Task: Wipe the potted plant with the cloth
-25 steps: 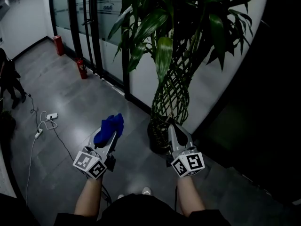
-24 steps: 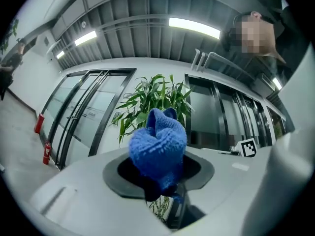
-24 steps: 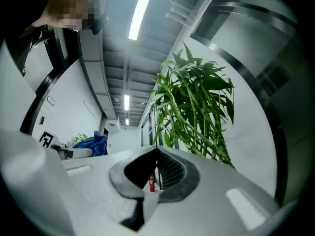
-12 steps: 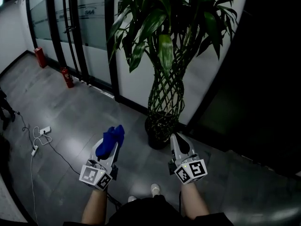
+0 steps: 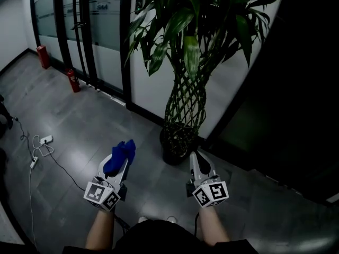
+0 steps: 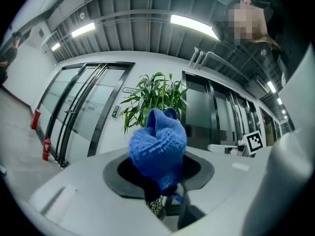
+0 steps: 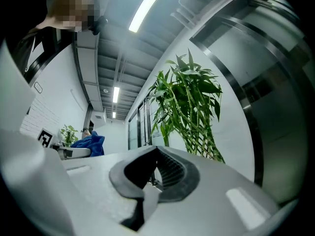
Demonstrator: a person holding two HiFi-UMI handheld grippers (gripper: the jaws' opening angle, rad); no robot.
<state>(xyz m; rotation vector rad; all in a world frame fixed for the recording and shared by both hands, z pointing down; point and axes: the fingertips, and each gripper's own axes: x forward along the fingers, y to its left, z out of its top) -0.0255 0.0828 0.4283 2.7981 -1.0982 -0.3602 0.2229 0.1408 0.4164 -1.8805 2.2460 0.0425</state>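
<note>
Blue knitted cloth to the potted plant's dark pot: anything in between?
Nothing. In the head view, only bare grey floor shows between the blue knitted cloth and the dark pot.

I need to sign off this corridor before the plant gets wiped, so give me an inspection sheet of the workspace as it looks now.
Surface: glossy grey tiled floor.
Job's things: potted plant with a braided stem, in a dark pot by the white wall; blue cloth bunched up in the left claw.
Clutter: red fire extinguisher and a second one, both by the glass partition.
Grippers: left claw shut on the cloth; right claw shut with nothing in it; neither touches the plant.
Cables: white power strip with looped cable on the floor at the left.
Surroundings: glass partition with dark frames; ceiling strip lights.
</note>
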